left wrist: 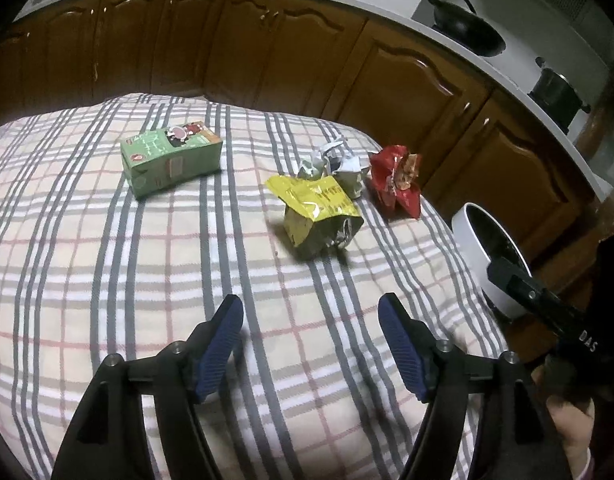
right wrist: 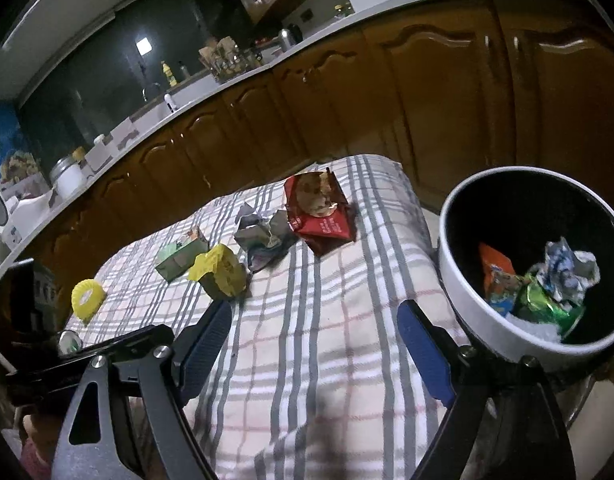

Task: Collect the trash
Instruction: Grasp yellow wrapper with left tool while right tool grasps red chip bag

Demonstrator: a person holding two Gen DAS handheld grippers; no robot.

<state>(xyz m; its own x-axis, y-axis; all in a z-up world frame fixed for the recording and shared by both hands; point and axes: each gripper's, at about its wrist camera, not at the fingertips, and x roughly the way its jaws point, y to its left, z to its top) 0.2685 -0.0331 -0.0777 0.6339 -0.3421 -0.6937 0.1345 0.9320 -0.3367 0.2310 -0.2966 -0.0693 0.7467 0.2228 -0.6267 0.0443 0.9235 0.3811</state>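
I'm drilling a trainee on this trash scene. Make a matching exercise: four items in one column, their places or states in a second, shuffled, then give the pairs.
Items:
1. green carton
2. yellow wrapper
3. red wrapper
4. crumpled blue-white paper

Places or states:
A. already inside the white bin
B. on the cloth, closest to the bin
C. lying on its side, away from the wrapper cluster
D. on the cloth, in front of the crumpled grey wrapper

Pairs: 1-C, 2-D, 3-B, 4-A

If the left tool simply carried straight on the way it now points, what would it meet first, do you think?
Probably the yellow wrapper. The open left tool hangs over bare checked cloth, and the wrapper lies just ahead of the gap, slightly right. Depth is hard to judge; angled lower, it would touch the cloth first.
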